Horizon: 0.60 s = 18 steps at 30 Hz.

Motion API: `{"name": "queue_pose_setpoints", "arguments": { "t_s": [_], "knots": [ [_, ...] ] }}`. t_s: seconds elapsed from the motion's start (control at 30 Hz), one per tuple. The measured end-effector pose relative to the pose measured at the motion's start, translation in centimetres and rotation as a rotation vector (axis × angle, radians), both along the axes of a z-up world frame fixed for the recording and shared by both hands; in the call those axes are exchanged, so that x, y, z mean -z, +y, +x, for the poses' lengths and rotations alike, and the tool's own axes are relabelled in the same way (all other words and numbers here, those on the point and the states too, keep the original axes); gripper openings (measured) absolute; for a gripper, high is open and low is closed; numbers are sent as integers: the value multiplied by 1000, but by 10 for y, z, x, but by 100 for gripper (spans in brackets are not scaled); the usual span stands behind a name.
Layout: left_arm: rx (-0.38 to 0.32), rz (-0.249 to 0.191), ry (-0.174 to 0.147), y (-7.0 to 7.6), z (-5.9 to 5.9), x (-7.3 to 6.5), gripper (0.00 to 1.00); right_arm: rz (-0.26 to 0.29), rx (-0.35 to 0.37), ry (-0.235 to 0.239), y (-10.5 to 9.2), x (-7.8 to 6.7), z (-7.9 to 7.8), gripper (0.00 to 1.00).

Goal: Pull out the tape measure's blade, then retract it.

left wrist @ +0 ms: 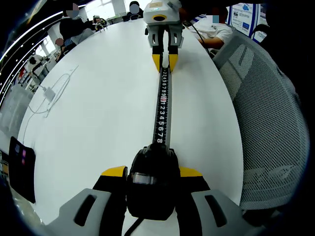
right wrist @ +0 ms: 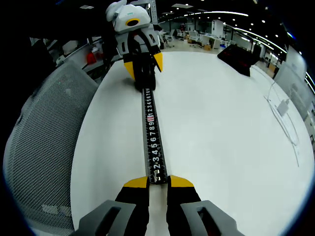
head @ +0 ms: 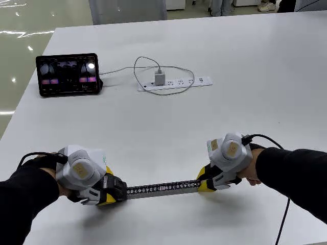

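White table (head: 245, 61): tablet (head: 67, 74), power strip (head: 176, 82); tape measure (left wrist: 150, 184) blade (head: 162, 189) extended; glossy floor (head: 20, 30).

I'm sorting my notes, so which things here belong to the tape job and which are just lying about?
In use: case, held by left gripper; blade, pinched by right gripper.
Lying about: tablet, power strip, charger, cable.

White worktable (head: 255, 51) on a glossy pale floor (head: 20, 51) — grey mesh chair (left wrist: 266, 113) alongside, ceiling strip lights (right wrist: 216, 13) overhead
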State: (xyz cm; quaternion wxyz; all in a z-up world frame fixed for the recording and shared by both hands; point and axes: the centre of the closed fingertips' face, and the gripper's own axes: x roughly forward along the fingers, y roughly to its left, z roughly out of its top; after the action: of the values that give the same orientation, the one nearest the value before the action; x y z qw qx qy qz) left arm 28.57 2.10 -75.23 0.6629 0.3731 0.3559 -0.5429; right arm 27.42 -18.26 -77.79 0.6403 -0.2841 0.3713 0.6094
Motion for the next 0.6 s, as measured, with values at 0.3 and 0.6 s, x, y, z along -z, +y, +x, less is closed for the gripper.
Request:
{"name": "queue_pose_setpoints", "arguments": {
  "t_s": [0.3,0.6],
  "knots": [
    [-2,0,0,-1,0,0,33,-1,8,2,-6,0,0,9],
    [-4,-1,-2,0,0,0,33,-9,9,2,-12,0,0,9]
  ]
}}
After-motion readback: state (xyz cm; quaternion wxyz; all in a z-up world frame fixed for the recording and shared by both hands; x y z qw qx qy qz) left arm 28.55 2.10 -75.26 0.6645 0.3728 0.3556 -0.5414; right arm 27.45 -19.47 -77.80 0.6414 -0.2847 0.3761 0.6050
